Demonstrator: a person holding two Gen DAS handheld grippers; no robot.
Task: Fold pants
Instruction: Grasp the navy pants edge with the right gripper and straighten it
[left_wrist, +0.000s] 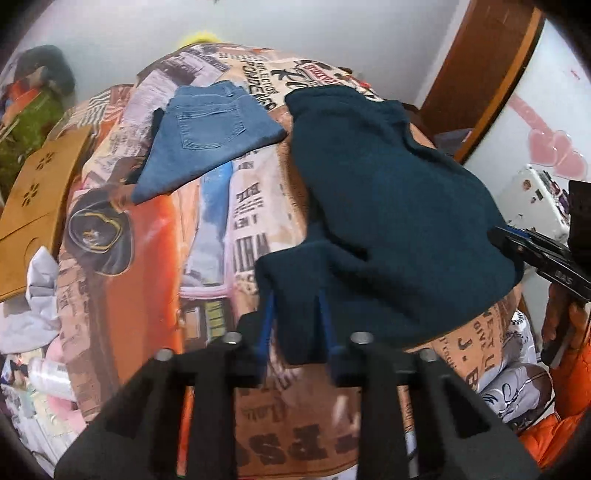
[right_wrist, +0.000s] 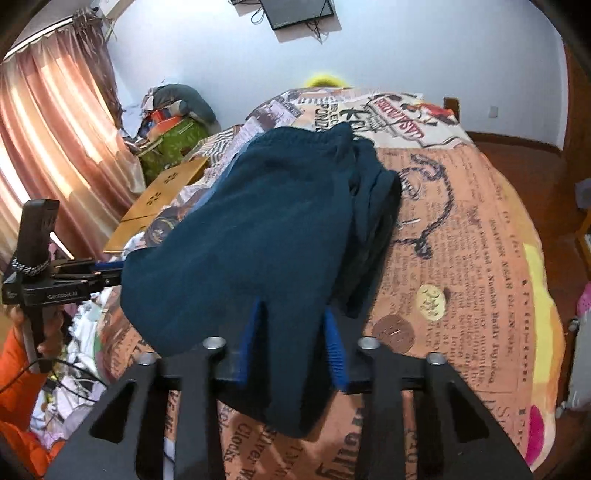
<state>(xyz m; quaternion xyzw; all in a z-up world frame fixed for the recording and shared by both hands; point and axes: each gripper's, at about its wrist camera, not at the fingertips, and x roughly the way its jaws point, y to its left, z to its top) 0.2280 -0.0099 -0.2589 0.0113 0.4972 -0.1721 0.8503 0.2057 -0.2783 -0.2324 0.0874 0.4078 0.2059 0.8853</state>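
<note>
1. The dark teal pants (left_wrist: 388, 192) are lying on the printed bedspread (left_wrist: 155, 258), right of the folded jeans (left_wrist: 207, 136).
2. The left gripper (left_wrist: 295, 306) is clamping the pants' near corner.
3. The right gripper (right_wrist: 291, 325) is pinching the other near corner, with the fabric lifting.

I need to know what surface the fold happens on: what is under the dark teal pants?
The printed bedspread shows around the dark teal pants; the part directly beneath them is covered.
</note>
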